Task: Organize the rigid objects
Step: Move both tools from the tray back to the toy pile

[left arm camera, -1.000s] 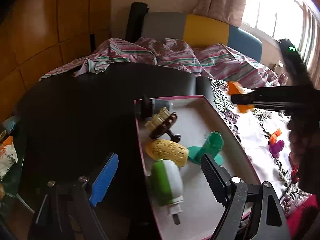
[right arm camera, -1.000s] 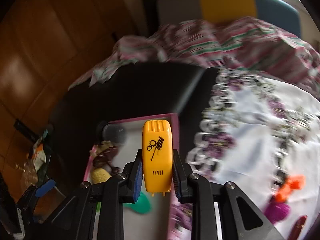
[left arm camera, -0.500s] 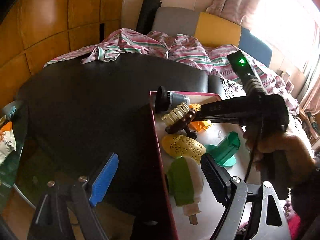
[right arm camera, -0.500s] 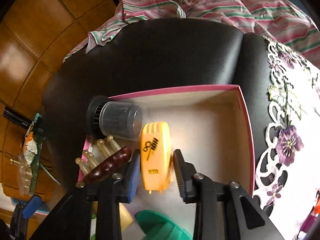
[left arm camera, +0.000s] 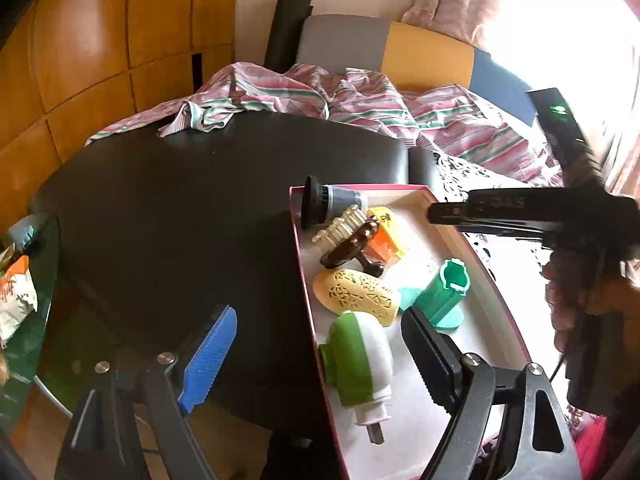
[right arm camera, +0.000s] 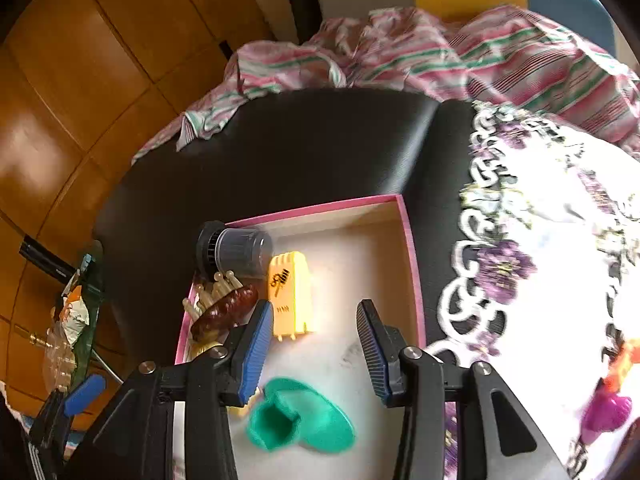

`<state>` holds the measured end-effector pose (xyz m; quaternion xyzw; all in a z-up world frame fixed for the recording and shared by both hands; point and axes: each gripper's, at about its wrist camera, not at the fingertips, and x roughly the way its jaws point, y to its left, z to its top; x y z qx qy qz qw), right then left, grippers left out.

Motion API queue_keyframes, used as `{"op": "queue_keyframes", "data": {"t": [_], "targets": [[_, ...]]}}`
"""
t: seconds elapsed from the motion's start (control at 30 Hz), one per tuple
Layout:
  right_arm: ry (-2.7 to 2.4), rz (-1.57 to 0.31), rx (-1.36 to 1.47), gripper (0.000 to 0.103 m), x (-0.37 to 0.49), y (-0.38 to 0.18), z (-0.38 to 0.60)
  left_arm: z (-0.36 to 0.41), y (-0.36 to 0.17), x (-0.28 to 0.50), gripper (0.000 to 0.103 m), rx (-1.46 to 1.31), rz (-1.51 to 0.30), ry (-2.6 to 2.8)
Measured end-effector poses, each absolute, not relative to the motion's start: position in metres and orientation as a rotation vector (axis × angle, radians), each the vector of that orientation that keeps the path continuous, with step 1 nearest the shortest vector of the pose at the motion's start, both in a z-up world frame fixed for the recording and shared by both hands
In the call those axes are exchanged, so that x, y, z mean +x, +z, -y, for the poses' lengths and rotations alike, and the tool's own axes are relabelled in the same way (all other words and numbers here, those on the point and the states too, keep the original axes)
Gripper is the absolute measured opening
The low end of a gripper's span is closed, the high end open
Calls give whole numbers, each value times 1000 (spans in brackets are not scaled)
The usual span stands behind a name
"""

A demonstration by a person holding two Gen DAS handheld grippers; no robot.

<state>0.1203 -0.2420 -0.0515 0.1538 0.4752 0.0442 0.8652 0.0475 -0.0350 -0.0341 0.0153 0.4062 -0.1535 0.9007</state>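
Note:
A pink-rimmed box [right arm camera: 408, 240] [left arm camera: 298, 264] sits on the black table. In it lie a yellow-orange toy piece [right arm camera: 290, 296] [left arm camera: 384, 236], a grey cup with a black lid [right arm camera: 236, 250] [left arm camera: 328, 202], a brown brush [right arm camera: 224, 310] [left arm camera: 352, 244], a yellow oval piece [left arm camera: 356, 296], a green holder [right arm camera: 296, 416] [left arm camera: 440, 296] and a green-and-white plug-in device [left arm camera: 360, 364]. My right gripper [right arm camera: 316, 346] is open and empty above the box, just back from the yellow-orange piece. My left gripper [left arm camera: 316, 356] is open and empty, straddling the box's left wall.
A white cloth with purple flowers [right arm camera: 560, 264] covers the table's right side, with orange [right arm camera: 620, 364] and purple [right arm camera: 604, 416] toys on it. Striped fabric [left arm camera: 340, 100] lies at the back. A glass side table with snack packets [left arm camera: 16, 292] stands at the left.
My right gripper carried the yellow-orange piece over the box, lowered it beside the grey cup, then opened and drew back. The piece now lies in the box. My left gripper stayed open.

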Motion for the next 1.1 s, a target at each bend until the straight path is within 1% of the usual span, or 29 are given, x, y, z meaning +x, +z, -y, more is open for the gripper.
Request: {"op": "queue_keyframes", "data": {"t": [0.47,0.77,1.1], "targets": [[-17,-899,384,44,34,-32,306,58,-20,31,85,92,-803,-371],[-215,-845,449,44,-31,-17,387,77,-12,24,85,124,-783,-428],[-495,-811,611,44,-132,-28,478,114,-6,10,85,175,-761,-548]]}}
